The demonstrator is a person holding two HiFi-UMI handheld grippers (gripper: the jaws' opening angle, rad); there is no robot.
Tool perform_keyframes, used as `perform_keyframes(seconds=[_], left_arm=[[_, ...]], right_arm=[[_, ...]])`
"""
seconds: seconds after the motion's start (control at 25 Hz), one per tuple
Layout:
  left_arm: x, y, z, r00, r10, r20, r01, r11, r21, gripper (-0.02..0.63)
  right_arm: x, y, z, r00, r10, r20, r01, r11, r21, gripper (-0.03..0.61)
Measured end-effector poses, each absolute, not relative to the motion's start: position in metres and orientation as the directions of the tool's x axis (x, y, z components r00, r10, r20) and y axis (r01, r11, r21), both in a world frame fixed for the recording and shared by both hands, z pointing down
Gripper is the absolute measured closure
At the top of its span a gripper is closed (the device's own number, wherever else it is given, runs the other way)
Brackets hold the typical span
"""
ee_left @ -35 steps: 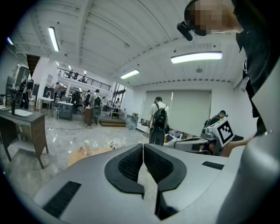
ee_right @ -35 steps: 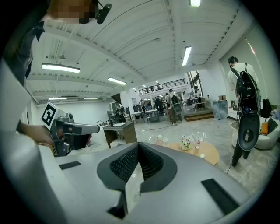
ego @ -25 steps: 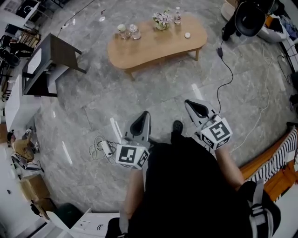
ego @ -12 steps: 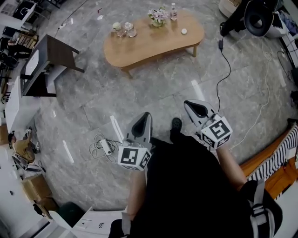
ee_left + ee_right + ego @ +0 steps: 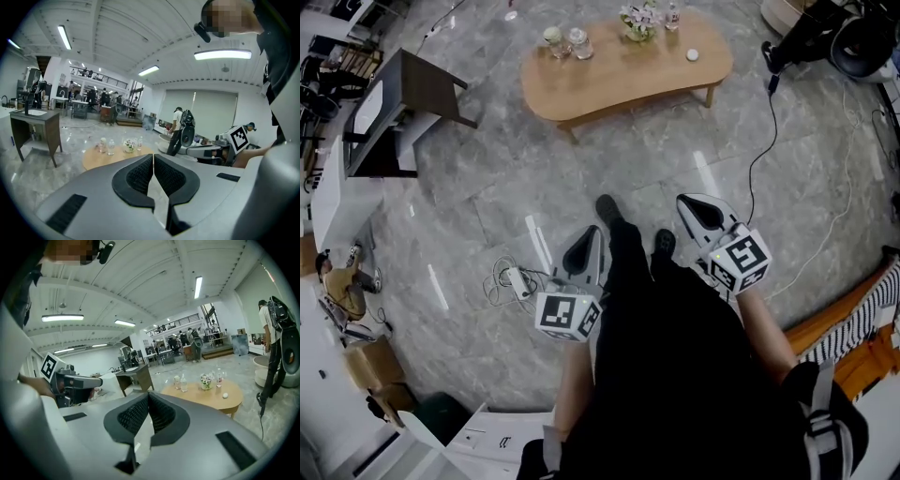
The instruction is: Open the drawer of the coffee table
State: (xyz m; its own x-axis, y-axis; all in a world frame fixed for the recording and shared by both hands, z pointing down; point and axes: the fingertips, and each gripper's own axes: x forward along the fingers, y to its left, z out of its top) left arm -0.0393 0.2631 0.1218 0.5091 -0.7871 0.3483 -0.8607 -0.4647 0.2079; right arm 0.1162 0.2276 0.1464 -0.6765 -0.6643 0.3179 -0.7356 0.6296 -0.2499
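The oval wooden coffee table (image 5: 628, 73) stands far ahead on the grey marble floor, near the top of the head view; no drawer shows from here. It also appears past the jaws in the left gripper view (image 5: 96, 159) and the right gripper view (image 5: 208, 395). My left gripper (image 5: 591, 232) and right gripper (image 5: 686, 202) are held in front of the person's body, well short of the table, pointing towards it. Both are shut with nothing between the pads.
On the table stand two clear bottles (image 5: 565, 40), a flower vase (image 5: 639, 22) and a small white ball (image 5: 692, 55). A dark side table (image 5: 403, 111) is at the left. A power strip with cables (image 5: 514, 281) lies on the floor, and a black cable (image 5: 766, 141) runs at the right.
The person has stepped forward, one shoe now out ahead between the grippers. The coffee table has shifted up and right in the head view. Both grippers stay shut.
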Motion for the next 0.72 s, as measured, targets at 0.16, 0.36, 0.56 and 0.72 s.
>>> perform_keyframes(seconds=[0.16, 0.36, 0.56, 0.72], left_arm=[[-0.054, 0.217, 0.111, 0.548, -0.779, 0.304, -0.836, -0.511, 0.198, 0.594], [-0.071, 0.16, 0.106, 0.588, -0.762, 0.27, -0.809, -0.551, 0.207, 0.594], [-0.094, 0.111, 0.113, 0.631, -0.726, 0.272, -0.775, -0.59, 0.225, 0.594], [-0.112, 0.081, 0.129, 0.669, -0.687, 0.283, -0.743, -0.622, 0.247, 0.594]], right_arm=[[0.104, 0.196, 0.147, -0.629, -0.697, 0.344, -0.775, 0.594, -0.215, 0.566], [0.082, 0.154, 0.138, -0.612, -0.7, 0.368, -0.787, 0.585, -0.195, 0.566], [0.053, 0.109, 0.136, -0.586, -0.712, 0.387, -0.805, 0.566, -0.176, 0.566], [0.027, 0.086, 0.149, -0.564, -0.712, 0.419, -0.819, 0.546, -0.176, 0.566]])
